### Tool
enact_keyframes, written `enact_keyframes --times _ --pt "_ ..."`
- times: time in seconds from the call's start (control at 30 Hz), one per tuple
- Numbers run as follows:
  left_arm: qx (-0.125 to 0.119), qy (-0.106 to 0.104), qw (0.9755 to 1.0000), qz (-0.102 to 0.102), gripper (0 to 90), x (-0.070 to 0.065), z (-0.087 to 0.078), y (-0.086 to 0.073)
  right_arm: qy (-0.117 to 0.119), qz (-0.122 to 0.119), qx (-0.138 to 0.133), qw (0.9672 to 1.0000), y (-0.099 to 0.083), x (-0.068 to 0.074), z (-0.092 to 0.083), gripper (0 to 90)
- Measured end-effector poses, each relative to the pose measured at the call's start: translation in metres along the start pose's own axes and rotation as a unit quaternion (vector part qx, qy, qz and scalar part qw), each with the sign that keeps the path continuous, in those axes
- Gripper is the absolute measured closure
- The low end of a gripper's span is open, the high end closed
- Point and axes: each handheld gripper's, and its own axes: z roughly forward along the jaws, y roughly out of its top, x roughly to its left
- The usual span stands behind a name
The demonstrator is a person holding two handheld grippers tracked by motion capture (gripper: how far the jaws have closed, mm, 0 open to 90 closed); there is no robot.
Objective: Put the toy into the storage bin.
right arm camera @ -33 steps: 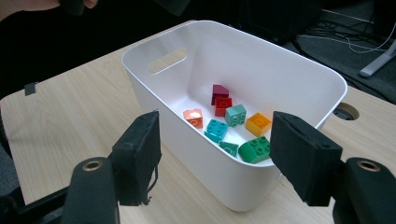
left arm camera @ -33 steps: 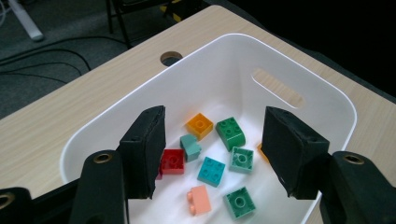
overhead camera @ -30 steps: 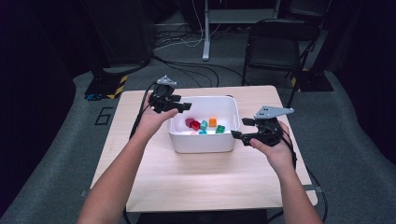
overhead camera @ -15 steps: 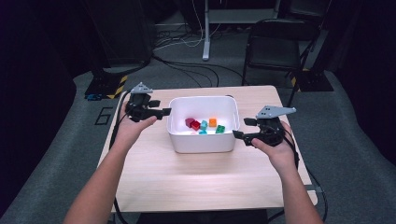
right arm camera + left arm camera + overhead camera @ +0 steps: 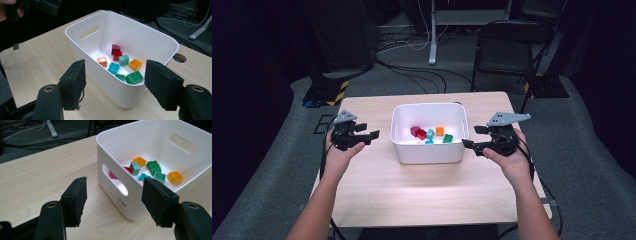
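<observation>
A white bin (image 5: 429, 106) stands at the middle of the light wooden table (image 5: 422, 190). Several small bricks lie on its floor, among them a red one (image 5: 418, 132), an orange one (image 5: 439, 131) and a green one (image 5: 447, 138). My left gripper (image 5: 368, 130) hovers to the left of the bin, apart from it. Its jaws have just been opening and hold nothing. In the left gripper view, the left gripper (image 5: 115, 185) faces the bin's (image 5: 112, 155) slotted end wall. My right gripper (image 5: 471, 136) stays by the bin's right wall, open and empty, and its own view frames the bin (image 5: 82, 23).
A round cable hole (image 5: 179, 57) sits in the tabletop behind the bin. A black chair (image 5: 507, 50) and a desk leg (image 5: 432, 35) stand on the grey floor beyond the table, with loose cables (image 5: 412, 75) there. Bare table surface lies in front of the bin.
My left hand has moved from the bin's left rim out to the left and down toward the table, with its jaws spread wider. The right hand has stayed put.
</observation>
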Motion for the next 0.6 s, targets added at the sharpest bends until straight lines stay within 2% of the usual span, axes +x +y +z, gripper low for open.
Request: enact_keyframes --times 0.17,0.3,0.4,0.6 --pt "-0.004 0.005 0.9999 -0.015 33.7 0.010 -0.005 -0.023 -0.020 0.014 0.012 0.9996 -0.016 -0.007 0.003 32.8" --pt "0.003 0.013 0.9998 -0.014 32.0 0.015 -0.008 -0.042 -0.028 0.026 0.023 0.9990 -0.036 -0.013 0.007 32.5" --pt "-0.003 0.020 0.9996 -0.021 31.3 0.018 -0.009 -0.056 -0.040 0.031 0.040 0.9979 -0.052 -0.018 0.011 32.2" --pt "-0.004 0.033 0.9991 -0.026 30.2 0.023 -0.008 -0.077 -0.049 0.047 0.039 0.9970 -0.075 -0.023 0.017 31.8"
